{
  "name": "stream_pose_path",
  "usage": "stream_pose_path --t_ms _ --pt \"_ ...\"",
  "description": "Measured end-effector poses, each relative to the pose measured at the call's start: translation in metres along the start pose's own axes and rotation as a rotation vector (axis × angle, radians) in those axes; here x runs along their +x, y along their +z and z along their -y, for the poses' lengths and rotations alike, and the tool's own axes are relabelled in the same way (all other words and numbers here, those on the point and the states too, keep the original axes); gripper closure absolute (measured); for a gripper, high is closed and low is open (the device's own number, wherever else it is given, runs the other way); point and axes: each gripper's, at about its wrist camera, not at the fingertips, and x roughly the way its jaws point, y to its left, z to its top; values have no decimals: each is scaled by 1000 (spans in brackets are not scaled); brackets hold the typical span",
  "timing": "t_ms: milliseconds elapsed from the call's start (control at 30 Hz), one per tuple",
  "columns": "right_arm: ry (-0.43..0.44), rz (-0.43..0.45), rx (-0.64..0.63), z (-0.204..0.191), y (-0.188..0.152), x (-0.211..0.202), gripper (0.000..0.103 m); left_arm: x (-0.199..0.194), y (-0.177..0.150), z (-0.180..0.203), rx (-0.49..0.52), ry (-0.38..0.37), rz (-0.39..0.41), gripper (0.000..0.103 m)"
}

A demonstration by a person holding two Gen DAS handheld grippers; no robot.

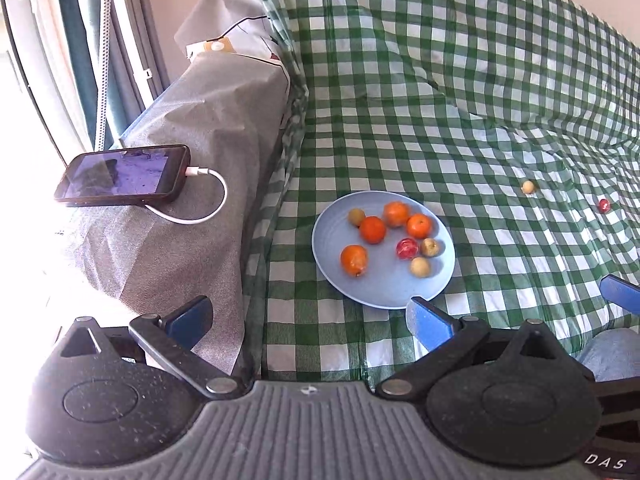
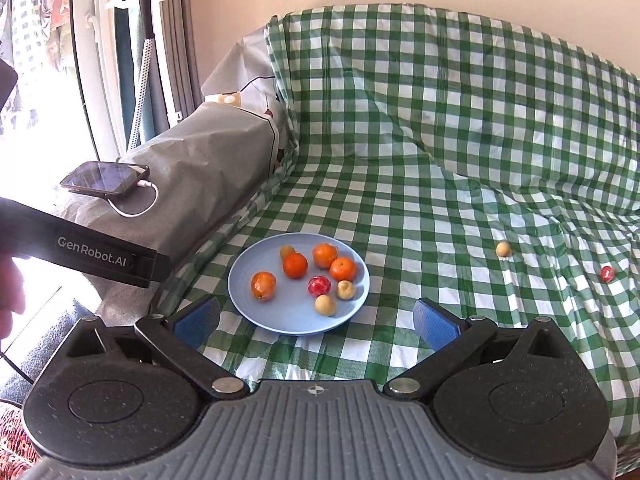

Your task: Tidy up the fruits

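Inventory, L to R, both wrist views.

1. Phone [image 1: 124, 176] w/ white charging cable [image 1: 200, 204]: lying on grey-covered armrest [image 1: 192, 128], far L. Not part of job.
2. Left hand-held gripper [image 1: 308, 320]: jaws spread wide, nothing betw. them; hangs above near edge of seat, L of plate.
3. Blue plate [image 2: 248, 304]: on green-check cloth [image 2: 400, 160] over sofa seat. Holds 8 pcs: 4 oranges, e.g. [image 2: 263, 285]; 1 red plum [image 2: 319, 285]; 3 small tan fruits, e.g. [image 2: 324, 305]. All inside rim, loosely grouped, oranges mostly to L/back, small ones to R/front.
4. Right hand-held gripper [image 2: 316, 326]: jaws spread to full width, empty; plate sits just beyond and betw. the blue pads, not touched.
5. Loose tan fruit [image 2: 503, 249]: on cloth, well R of plate.
6. Loose red fruit [image 2: 607, 274]: further R again, near a fold in cloth.

Status (est.): most fruit already gathered on plate; 2 strays left to collect, both on R side, so likely right gripper's job. Round, small items on soft creased cloth, may roll when nudged.
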Motion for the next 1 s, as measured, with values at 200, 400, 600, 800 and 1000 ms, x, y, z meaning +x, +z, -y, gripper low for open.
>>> stream_pose_path --t_ms 200,400,600,800,1000 --pt "-2 -2 -5 -1 0 -1 1 0 -1 -1 1 -3 -3 0" --pt "0 -7 -7 -1 0 1 1 3 -1 -1 -1 -6 -14 0" --pt "8 -20 -8 4 -1 8 1 8 1 1 4 -9 -25 0" --pt "9 -32 -8 7 0 12 1 12 2 2 5 -10 -33 0" --pt "14 -42 -9 10 0 16 1 17 3 1 0 -7 -47 0"
